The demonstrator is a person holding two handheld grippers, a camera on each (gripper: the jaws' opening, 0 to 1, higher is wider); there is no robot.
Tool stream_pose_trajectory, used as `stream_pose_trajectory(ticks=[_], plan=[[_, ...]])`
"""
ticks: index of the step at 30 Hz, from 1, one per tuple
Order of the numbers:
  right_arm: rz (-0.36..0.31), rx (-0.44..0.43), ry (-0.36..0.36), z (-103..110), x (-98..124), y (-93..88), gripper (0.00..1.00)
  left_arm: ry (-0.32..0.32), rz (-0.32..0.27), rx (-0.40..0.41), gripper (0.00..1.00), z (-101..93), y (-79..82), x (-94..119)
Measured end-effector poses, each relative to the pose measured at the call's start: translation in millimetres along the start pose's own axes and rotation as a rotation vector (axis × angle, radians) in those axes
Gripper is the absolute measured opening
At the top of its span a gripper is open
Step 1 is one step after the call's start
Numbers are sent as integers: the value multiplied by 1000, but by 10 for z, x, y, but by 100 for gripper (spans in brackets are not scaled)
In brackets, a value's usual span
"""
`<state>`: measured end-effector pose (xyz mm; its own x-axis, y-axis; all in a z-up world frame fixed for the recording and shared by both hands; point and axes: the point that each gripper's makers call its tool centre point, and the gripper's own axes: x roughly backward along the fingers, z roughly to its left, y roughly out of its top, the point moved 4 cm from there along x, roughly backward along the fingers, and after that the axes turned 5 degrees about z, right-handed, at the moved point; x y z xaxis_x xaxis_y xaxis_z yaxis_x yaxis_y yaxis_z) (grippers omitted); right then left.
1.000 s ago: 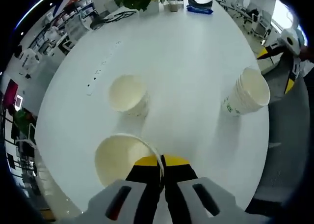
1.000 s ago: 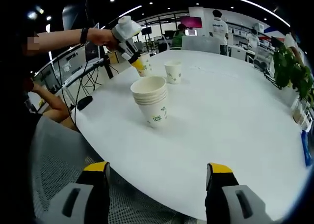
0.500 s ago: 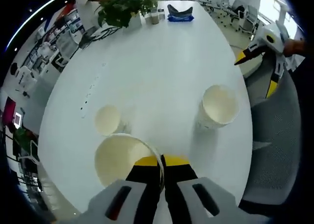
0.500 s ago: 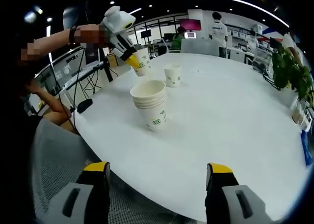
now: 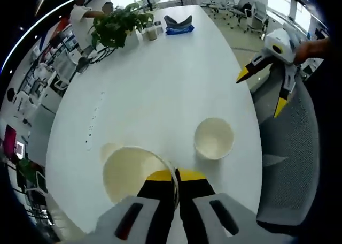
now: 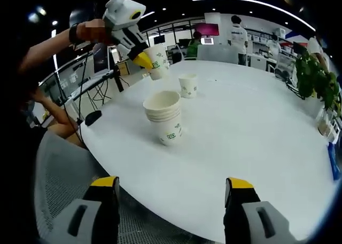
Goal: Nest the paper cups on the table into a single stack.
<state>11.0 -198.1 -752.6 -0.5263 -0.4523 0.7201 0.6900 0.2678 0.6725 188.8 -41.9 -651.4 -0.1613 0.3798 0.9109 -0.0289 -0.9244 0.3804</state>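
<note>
Stack (image 6: 164, 117) of several cups near surface (image 6: 256, 142) edge. Left claw (image 5: 177, 175) pinches cup (image 6: 156, 60) rim, aloft. Lone cup (image 6: 187, 85) unstacked. Right claw (image 6: 171, 186) wide, empty.

Loose cups: two. One cup (image 6: 158, 63) is held up in the air in the right gripper view; the other, a lone cup (image 6: 187, 86), stands on the table (image 6: 256, 131).
Stacks: one stack of cups (image 6: 164, 117), with about four rims showing, though the exact number is hard to tell.
Tables with cups: one, white and oval.
Grippers: two, the left gripper (image 6: 140, 59) and the right gripper (image 6: 170, 188), each with two yellow-tipped jaws.
Potted plants: one plant (image 5: 115, 26) at the far end of the table.
Mesh chairs: one chair (image 5: 286, 164) beside the table.
</note>
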Motion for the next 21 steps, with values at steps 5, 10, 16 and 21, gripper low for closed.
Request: stream_pose_trajectory(ticks=[5,10,16,21], plan=[[-3,2,-1,-8,-8,3,81,-9,-10,-27,0,-133,143,85],[-6,-1,-1,3,2,11,81,-31,-18,-51,0,-210,187,61],[-4,6,1,17,1,7,81,-59,-20,-77,0,-370,260,56],[-5,7,2,20,8,7,81,-77,-21,-107,0,-485,335,32]])
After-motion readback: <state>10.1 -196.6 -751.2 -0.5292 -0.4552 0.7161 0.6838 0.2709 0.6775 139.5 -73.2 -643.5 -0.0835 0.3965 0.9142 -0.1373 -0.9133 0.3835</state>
